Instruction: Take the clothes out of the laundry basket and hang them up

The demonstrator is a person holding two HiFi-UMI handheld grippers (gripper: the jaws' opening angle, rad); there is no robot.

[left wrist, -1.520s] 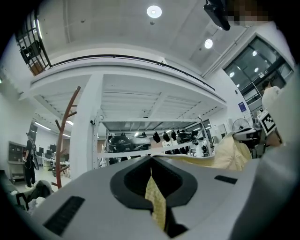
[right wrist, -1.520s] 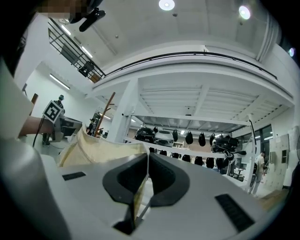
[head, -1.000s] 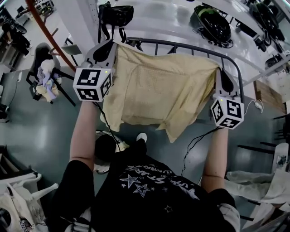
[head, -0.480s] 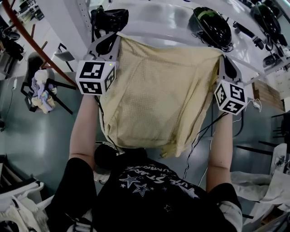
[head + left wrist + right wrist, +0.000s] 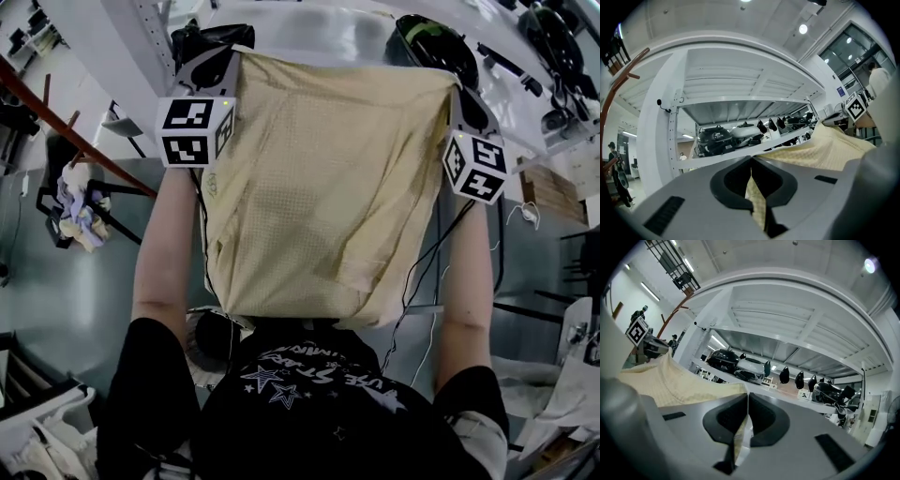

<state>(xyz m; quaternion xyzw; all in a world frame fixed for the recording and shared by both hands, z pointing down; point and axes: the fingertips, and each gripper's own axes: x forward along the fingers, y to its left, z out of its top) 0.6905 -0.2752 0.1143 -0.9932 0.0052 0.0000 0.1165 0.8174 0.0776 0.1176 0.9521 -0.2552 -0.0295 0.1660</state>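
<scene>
Garment: a pale yellow shirt (image 5: 328, 178) is spread flat in the air in front of the person, clear of any basket.
Left gripper (image 5: 223, 64): jaws clenched on one top corner of the shirt; a fold of the yellow cloth is pinched between them.
Right gripper (image 5: 461, 98): jaws clenched on the other top corner, with a thin edge of cloth between them.
Key relation: the shirt's top edge runs side to side from one gripper to the other. The rest hangs from that edge back toward the person. Both hands are level and share the hold, neither nearer.
Hanging place: no rail or hanger shows. A white shelf (image 5: 309, 28) holding dark helmets (image 5: 436, 47) stands ahead.
Writing: the person's black T-shirt (image 5: 309, 375) has stars and upside-down lettering I cannot read in full. A small mark near the yellow shirt's left edge is too small to read.
</scene>
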